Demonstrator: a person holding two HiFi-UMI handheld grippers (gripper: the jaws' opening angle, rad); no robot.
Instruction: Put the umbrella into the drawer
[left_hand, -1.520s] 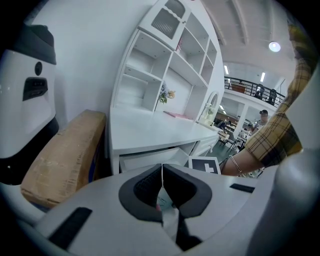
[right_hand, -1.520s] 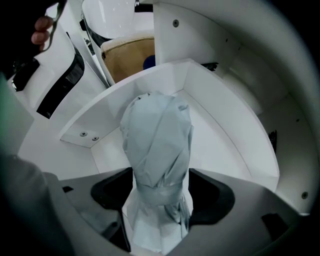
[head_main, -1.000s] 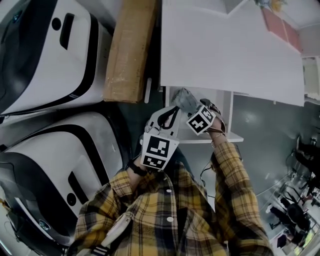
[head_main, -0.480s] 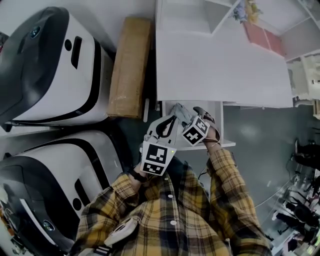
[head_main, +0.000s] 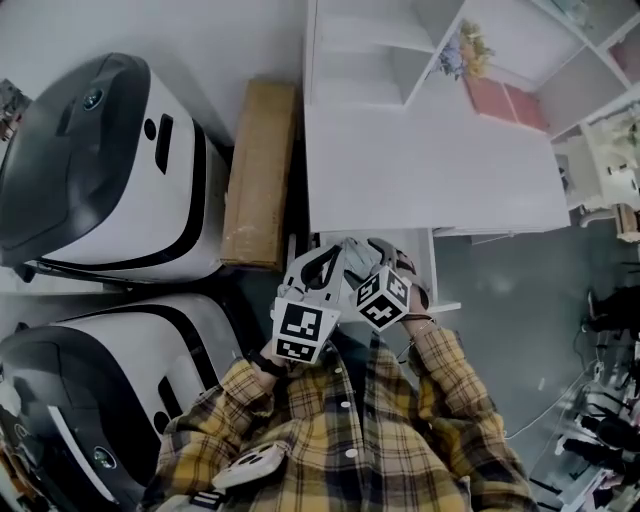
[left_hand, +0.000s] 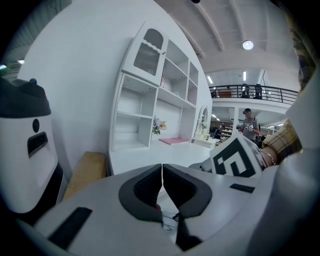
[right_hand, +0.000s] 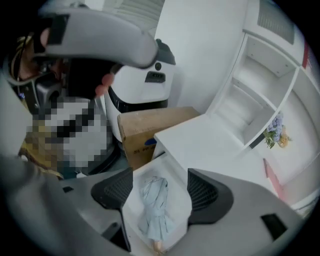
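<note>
Right gripper view: looking past wide-spread right gripper (right_hand: 159, 187) onto folded pale-blue umbrella (right_hand: 155, 205) lying inside open white drawer (right_hand: 177, 199). Left gripper view: left gripper (left_hand: 162, 175) pressed together.

Person in a buttoned plaid shirt (head_main: 340, 440), yellow and dark, with long sleeves (head_main: 450, 370); left gripper (left_hand: 162, 167) and right gripper (right_hand: 159, 180) have pale grey shells, black pads (right_hand: 117, 190) and black-and-white marker cubes (head_main: 300, 333).
</note>
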